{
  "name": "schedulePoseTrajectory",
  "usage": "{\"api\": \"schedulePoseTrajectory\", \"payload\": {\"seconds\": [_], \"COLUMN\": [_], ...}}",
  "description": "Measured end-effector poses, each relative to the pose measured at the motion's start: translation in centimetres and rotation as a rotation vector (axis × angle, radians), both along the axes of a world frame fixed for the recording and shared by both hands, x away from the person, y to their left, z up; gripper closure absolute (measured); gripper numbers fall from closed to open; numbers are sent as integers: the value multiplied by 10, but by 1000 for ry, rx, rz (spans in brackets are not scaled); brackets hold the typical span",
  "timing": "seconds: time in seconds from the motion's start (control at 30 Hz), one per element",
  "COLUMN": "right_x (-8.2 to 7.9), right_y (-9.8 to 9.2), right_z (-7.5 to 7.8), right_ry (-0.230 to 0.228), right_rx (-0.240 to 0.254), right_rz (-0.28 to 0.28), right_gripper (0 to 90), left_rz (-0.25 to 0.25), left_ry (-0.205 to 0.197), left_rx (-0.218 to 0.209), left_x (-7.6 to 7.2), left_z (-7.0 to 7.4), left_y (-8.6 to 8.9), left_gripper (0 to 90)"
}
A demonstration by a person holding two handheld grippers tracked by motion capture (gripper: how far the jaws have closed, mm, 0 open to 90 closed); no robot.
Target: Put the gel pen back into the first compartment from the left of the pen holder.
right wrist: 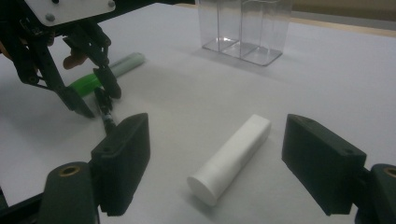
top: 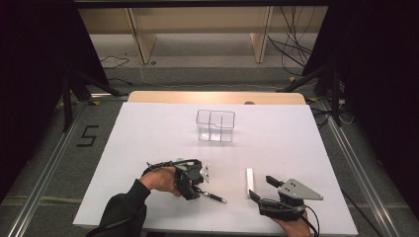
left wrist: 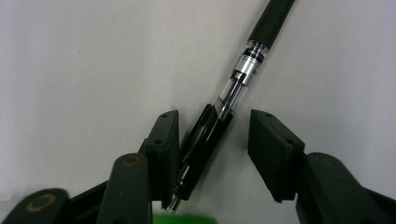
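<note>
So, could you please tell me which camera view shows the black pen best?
The left gripper view: the pen lies close up between the left gripper's jaws, clear barrel and grip visible. The high view shows it small beside that gripper; the right gripper view shows a short piece beyond its own jaw.

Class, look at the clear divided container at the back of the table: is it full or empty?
Empty. The clear container stands upright, and through its walls both compartments show only the white table; the pen and white cylinder lie outside it.

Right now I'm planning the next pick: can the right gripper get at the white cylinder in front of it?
Probably yes. The white cylinder lies flat on the table just ahead of the right gripper, whose jaws stand open and wider than it, with nothing between.
</note>
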State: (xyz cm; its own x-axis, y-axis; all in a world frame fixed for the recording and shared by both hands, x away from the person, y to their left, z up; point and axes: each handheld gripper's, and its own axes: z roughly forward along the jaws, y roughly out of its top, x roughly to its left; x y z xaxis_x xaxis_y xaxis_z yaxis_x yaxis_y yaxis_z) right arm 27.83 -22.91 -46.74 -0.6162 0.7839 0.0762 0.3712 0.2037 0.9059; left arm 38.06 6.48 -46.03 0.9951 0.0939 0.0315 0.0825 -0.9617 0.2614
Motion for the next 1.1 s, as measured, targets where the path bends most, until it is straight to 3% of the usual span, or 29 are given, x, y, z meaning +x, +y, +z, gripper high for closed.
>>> {"api": "schedulePoseTrajectory", "payload": {"seconds": [0.23, 0.6, 1.0, 1.1], "right_x": [1, 1, 1, 1], "right_y": [1, 1, 1, 1], "right_z": [-1, -1, -2, -1], "right_ry": [3, 4, 9, 7], "right_rx": [0, 0, -1, -1], "right_rz": [2, 2, 6, 6], "right_gripper": [246, 246, 246, 246], "left_rz": [-3, -101, -57, -47], "left_ry": [21, 1, 54, 58], "left_rx": [51, 78, 32, 40], "left_x": [1, -7, 0, -1], "left_z": [1, 2, 2, 2], "left_y": [-7, -11, -6, -5], "left_gripper": [599, 746, 764, 764]}}
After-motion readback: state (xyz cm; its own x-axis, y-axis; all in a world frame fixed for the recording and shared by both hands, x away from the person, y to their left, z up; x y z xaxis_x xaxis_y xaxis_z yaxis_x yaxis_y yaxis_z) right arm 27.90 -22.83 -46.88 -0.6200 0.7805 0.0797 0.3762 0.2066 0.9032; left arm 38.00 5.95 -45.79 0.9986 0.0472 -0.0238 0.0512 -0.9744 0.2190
